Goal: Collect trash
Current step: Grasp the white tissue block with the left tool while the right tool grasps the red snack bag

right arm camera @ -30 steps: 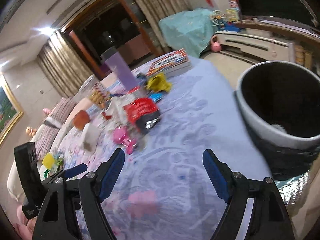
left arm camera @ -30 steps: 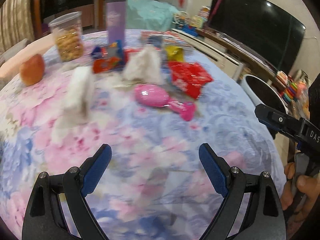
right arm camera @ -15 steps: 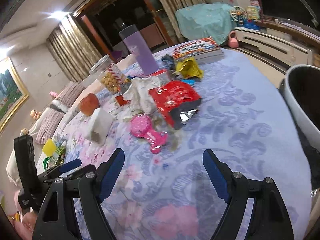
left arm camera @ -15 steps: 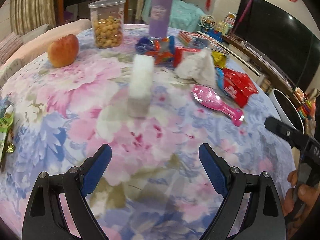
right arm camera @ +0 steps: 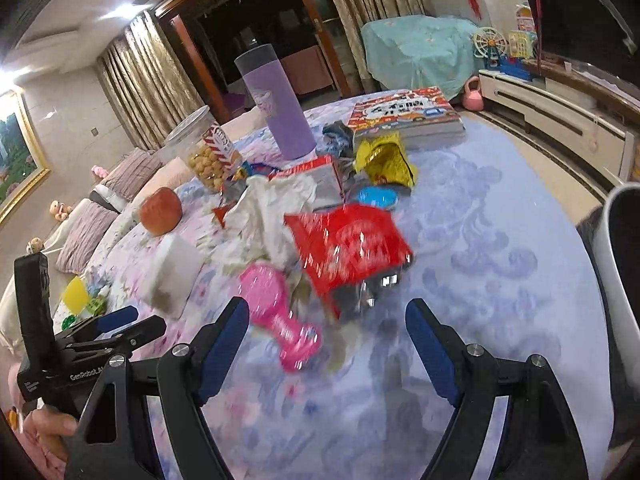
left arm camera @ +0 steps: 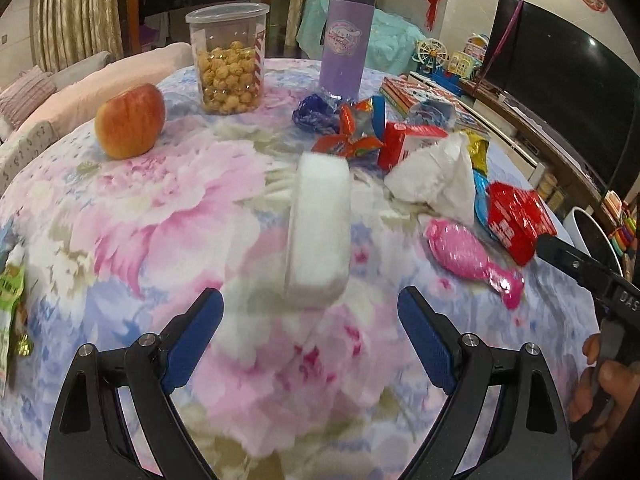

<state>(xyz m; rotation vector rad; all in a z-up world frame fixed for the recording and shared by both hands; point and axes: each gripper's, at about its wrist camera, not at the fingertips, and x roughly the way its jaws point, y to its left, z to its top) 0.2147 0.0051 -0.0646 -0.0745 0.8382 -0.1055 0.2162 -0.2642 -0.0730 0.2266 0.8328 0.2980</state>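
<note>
Red wrapper (right arm camera: 348, 248) lies just ahead of the right claw (right arm camera: 326, 340), jaws wide, empty; left claw (left arm camera: 310, 328) likewise wide.

Dim warm indoor light — motion blur, fisheye-bent edges, ceiling-lamp glare upper left.

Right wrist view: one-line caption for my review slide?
Open right tool above floral tablecloth, facing crinkled red foil wrapper and pink plastic hairbrush.

A family living room: a large television (left arm camera: 560, 76) on a low cabinet (right arm camera: 556, 120), gold curtains (right arm camera: 148, 92), cushioned sofa (right arm camera: 100, 216), framed painting (right arm camera: 16, 152) and toys (right arm camera: 490, 50) surround a flower-patterned table (left arm camera: 160, 208).
</note>
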